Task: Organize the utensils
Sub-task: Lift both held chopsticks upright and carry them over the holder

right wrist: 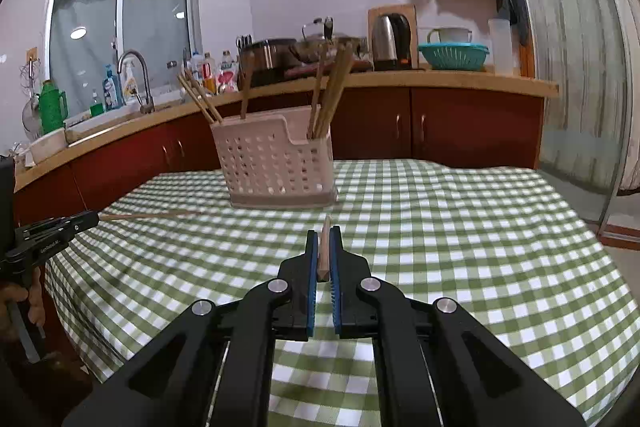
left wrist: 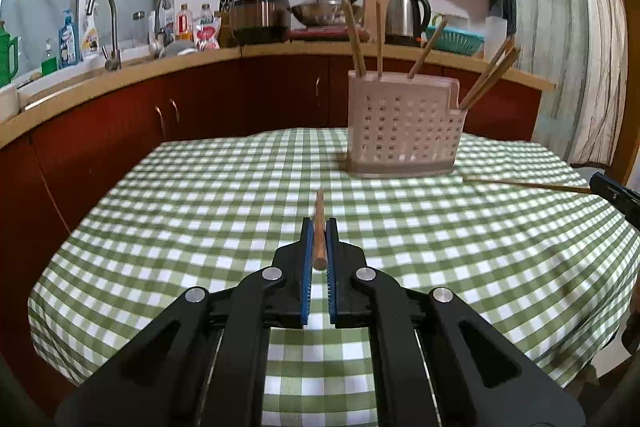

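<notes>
Both grippers were already loaded. The L gripper [left wrist: 319, 227] had its blue pads [left wrist: 307, 259] pinched nearly together on a wooden chopstick [left wrist: 319, 227], w/ the stick's long axis running straight out along the fingers toward 12 o'clock, butt end sitting between the pads and tip out over the checked tablecloth [left wrist: 200, 207]. The R gripper [right wrist: 325, 237] was in the same state: narrow gap, pads clamped on its own chopstick [right wrist: 325, 247], also pointing fwd at 12. The utensil holder [left wrist: 404, 131], a pale perforated caddy, stood upright on the cloth, w/ several chopsticks [left wrist: 356, 39] already leaning in its slots. From the L wrist cam it lay ahead at approx 1 o'clock; from the R wrist cam the holder [right wrist: 276, 167] lay at approx 11, so it stood between the two hands and beyond both. In my judgement the R hand was somewhat nearer, as the caddy looked larger in its view, though fisheye makes that unsure. Key relation: each held stick lay roughly horizontal, aimed at the caddy's side wall, while the slots open upward; so prob. the next move needs a lift above the rim and a tip-down tilt before lowering in.
</notes>
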Available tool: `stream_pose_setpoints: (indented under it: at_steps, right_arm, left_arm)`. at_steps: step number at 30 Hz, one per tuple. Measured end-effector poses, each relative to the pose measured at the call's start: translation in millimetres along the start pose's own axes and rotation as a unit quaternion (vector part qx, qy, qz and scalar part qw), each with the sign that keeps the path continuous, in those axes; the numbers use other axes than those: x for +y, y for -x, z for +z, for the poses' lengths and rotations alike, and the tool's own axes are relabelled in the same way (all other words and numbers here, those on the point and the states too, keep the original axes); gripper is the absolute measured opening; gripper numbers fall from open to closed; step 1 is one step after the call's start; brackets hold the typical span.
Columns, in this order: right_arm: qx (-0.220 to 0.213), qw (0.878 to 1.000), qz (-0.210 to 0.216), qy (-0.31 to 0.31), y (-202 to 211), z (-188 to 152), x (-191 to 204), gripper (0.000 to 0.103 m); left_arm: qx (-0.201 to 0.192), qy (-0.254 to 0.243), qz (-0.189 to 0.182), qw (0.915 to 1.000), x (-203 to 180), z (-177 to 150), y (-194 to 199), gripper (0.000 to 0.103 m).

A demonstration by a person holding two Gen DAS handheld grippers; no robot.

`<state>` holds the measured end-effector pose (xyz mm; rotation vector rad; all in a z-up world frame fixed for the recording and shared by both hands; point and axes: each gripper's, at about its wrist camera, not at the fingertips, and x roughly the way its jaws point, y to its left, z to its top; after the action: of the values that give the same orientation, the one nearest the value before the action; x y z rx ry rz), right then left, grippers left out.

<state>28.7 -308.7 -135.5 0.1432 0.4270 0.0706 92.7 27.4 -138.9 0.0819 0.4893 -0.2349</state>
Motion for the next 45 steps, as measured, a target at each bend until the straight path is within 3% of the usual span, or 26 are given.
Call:
stream_pose_setpoints:
  at_steps: [6, 14, 29, 45]
  right_arm:
    - [-0.024, 1.000, 0.003, 0.001, 13.6, 20.0, 5.7, 0.006]
    - [-0.048, 0.999, 0.006, 0.009, 21.8, 40.4, 13.1, 0.006]
    - [-0.082, 0.996, 0.022, 0.020, -24.3, 81.6, 25.0, 0.006]
    - [-0.079, 0.996, 0.022, 0.029, -47.9, 99.9, 35.2, 0.006]
  left_arm:
    - [-0.016, 0.001, -0.001, 0.9999, -3.2, 21.2, 14.7, 0.007]
    - [-0.005, -0.006, -0.015, 0.9999, -5.6, 45.8, 19.3, 0.007]
    - [0.005, -0.021, -0.022, 0.9995, -6.9, 81.4, -6.1, 0.007]
    - [-0.011, -0.021, -0.035, 0.9991, -16.3, 108.8, -22.9, 0.007]
